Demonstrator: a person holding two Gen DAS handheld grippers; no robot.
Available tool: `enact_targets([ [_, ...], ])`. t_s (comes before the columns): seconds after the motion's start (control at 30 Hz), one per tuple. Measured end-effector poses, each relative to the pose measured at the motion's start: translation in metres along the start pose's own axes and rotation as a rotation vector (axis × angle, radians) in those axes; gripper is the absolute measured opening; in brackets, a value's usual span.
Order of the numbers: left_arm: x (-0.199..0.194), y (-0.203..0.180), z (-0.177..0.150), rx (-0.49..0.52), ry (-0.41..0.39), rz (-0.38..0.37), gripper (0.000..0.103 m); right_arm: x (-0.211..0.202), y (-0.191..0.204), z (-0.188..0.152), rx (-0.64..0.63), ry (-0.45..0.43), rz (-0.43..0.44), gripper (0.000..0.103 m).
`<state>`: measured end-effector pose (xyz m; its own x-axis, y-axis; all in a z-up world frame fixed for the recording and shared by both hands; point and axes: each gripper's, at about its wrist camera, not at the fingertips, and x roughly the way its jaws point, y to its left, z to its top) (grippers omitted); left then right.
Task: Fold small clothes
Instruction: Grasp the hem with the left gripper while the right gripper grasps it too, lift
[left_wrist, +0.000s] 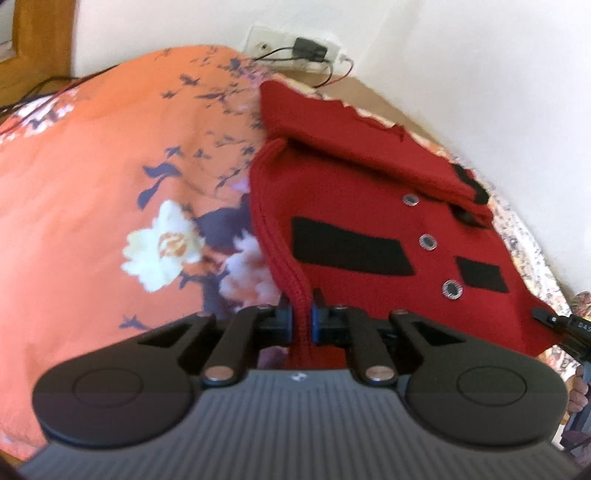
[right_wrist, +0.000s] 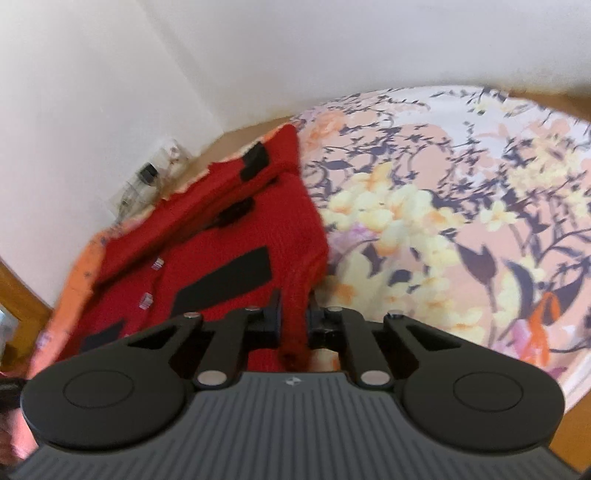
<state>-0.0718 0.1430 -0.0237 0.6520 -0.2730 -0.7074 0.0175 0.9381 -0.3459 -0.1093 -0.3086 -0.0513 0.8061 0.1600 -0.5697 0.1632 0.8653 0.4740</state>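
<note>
Slippage is the risk: both the left gripper (left_wrist: 302, 314) and right gripper (right_wrist: 294, 321) have jaws clamped on thin ribbed edges of the red cardigan (left_wrist: 354, 229), centre frame on the floral bed (left_wrist: 92, 184); uneven pulling could skew the fold.

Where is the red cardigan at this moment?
The red cardigan lies on the floral bedspread near the wall; the left hand-held gripper and right hand-held gripper pinch its ribbed edges.

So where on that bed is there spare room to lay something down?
Left of the red cardigan, the orange bedspread is bare toward the wooden frame. Right of it, the flowered stretch is also free. It is crowded along the wall, where the cardigan lies near the socket.
</note>
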Motion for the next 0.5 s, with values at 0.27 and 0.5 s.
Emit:
enact_targets([
  [0.27, -0.018, -0.005, 0.025, -0.050, -0.109, -0.029, 0.010, -0.003, 0.003, 0.024, 0.143, -0.070, 0.118, 0.010],
  [0.5, -0.024, -0.010, 0.054, -0.061, -0.194, -0.030, 0.010, -0.002, 0.022, 0.053, 0.108, -0.145, 0.153, 0.010],
])
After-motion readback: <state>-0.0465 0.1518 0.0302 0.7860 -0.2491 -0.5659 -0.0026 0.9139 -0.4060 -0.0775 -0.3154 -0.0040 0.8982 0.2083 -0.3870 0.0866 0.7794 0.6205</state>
